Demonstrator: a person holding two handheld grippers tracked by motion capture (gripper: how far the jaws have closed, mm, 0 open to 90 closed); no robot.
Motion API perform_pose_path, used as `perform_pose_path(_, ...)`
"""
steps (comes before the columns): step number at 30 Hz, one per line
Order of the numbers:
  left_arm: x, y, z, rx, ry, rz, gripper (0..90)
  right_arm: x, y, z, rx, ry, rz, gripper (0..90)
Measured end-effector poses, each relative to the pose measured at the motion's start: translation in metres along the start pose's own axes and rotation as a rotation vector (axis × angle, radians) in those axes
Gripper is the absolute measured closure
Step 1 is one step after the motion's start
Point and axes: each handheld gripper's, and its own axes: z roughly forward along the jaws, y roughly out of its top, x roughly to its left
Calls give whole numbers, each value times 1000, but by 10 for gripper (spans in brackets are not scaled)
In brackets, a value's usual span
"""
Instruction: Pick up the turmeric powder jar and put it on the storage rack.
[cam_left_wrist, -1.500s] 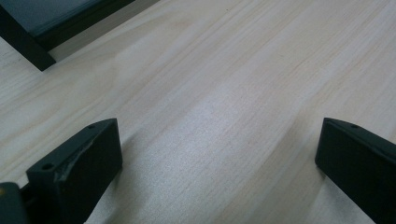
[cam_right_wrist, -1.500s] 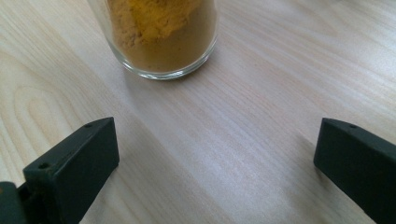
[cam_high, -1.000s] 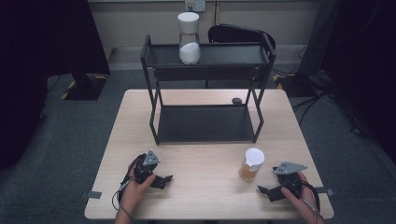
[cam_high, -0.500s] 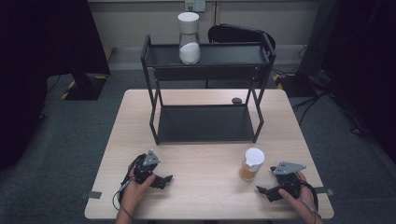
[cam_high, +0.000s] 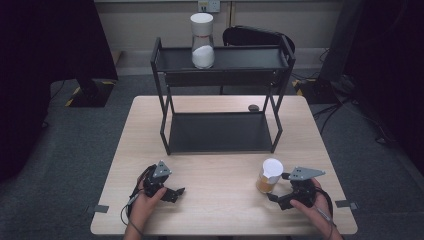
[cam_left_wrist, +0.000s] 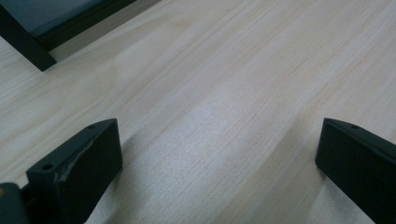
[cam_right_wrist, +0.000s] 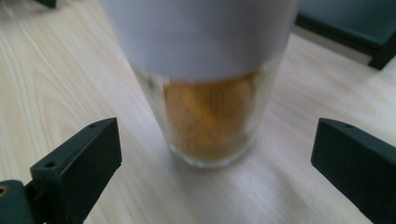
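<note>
— Right gripper (cam_high: 276, 199) sitting low at the near right of the table (cam_high: 220, 220), jaws spread wide, pinching nothing.

— Facing what?

— Pointing at the glass jar (cam_high: 269, 176) with the white lid, standing upright on the wood just ahead. Showing amber-brown contents in the right gripper view, jar (cam_right_wrist: 210, 116) lining up between the two jaws, yet lying beyond their tips, touching neither.

— And the other hand?

— Left gripper (cam_high: 172, 192) resting near the near left of the table, well apart from the jar. Jaws likewise standing far apart in the left gripper view, framing nothing but bare wood (cam_left_wrist: 224, 107). Person's left hand (cam_high: 147, 197) wrapping around its body, cable trailing off toward the table edge.

— Anything behind?

— Black two-level shelf rack (cam_high: 222, 80) standing at the far half of the table, lower tray lying flat on the wood. Second white-lidded jar (cam_high: 202, 40) sitting upright on the top level, toward its left, holding something white. Small dark object (cam_high: 253, 107) lying on the table near the rack's right rear leg, too small for telling what. Corner of the rack's base peeking in at the top left of the left gripper view.
</note>
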Motion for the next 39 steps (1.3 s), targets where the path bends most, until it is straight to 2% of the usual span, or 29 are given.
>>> perform_pose_path(6, 0, 0, 0, 0, 0, 0, 0, 4, 8, 8, -31, 5, 11, 20)
perform_pose_path(11, 0, 0, 0, 0, 0, 0, 0, 4, 11, 16, -44, 5, 18, 111)
perform_pose_path(21, 0, 0, 0, 0, 0, 0, 0, -1, 3, 25, -102, 26, 39, 265)
perform_pose_path(29, 0, 0, 0, 0, 0, 0, 0, 4, 6, 25, -92, 6, 16, 282)
perform_pose_path(37, 0, 0, 0, 0, 0, 0, 0, 0, 19, 24, -75, 10, 29, 286)
perform_pose_path(39, 0, 0, 0, 0, 0, 0, 0, 3, 24, 24, -69, -7, 11, 287)
